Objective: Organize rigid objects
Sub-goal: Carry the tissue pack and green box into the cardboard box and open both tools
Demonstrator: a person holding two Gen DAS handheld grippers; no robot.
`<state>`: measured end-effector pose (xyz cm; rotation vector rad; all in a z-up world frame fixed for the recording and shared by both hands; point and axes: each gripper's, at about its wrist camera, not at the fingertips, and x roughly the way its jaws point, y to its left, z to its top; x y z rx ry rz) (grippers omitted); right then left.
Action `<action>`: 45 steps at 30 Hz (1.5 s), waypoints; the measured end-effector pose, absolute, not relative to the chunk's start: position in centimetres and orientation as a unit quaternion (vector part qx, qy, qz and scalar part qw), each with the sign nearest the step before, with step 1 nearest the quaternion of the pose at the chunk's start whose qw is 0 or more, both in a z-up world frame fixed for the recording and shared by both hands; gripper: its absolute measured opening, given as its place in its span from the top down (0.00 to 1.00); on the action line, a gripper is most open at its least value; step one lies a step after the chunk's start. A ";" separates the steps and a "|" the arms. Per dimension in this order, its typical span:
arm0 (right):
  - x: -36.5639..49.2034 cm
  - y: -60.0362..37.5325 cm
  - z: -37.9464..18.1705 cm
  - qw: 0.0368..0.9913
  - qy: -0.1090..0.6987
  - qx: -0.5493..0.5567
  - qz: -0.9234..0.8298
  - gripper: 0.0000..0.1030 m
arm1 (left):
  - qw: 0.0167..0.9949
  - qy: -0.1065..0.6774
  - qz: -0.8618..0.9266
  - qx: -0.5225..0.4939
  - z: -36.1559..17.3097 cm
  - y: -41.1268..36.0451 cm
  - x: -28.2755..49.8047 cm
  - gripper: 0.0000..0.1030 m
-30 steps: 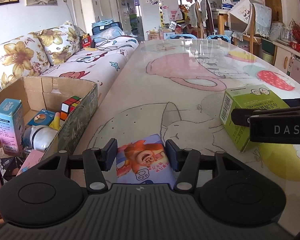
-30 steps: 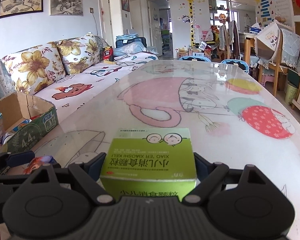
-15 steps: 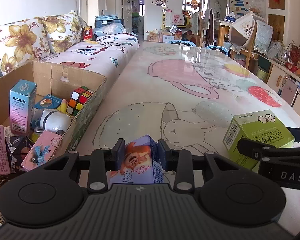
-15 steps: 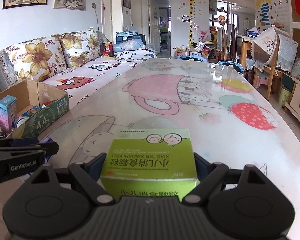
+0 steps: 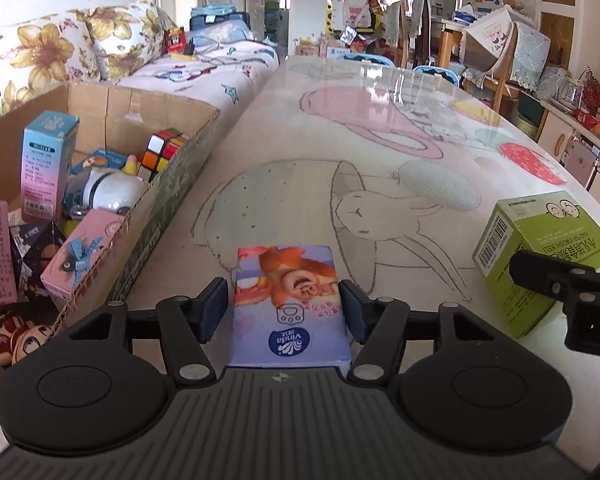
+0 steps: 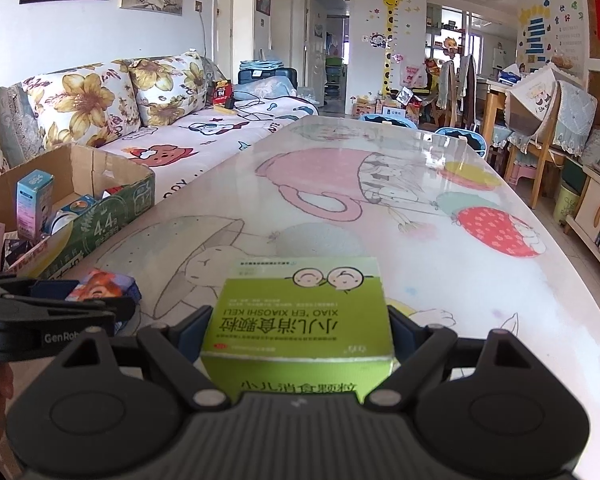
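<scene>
Tissue pack: flat on the table, near edge, beside the carton; between the left tongs, pads just clear of its sides.
Left tongs: opening, apparently letting the pack go on the table.
Green box: on the table, right of the pack, well apart.
Right tongs: clamped on the green box's sides, likely to steady or carry it.
Carton: on the sofa edge, already filled with a cube and small boxes; probably the sorting bin.

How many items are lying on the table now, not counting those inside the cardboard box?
2: the purple tissue pack between the left gripper's opening jaws, and the green box between the right gripper's jaws.
</scene>
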<state>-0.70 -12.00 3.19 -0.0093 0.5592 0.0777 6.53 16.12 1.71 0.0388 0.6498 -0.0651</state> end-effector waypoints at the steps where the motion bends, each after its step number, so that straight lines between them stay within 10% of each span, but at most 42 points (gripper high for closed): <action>1: -0.7 -12.1 3.2 0.960 0.276 -0.004 0.037 0.15 | 0.947 0.318 -0.035 0.021 1.7 16.0 6.7 0.30; 45: 1.1 -1.6 8.1 0.961 0.219 -0.075 0.153 0.15 | 0.964 0.252 0.079 -0.005 6.4 22.4 8.7 0.39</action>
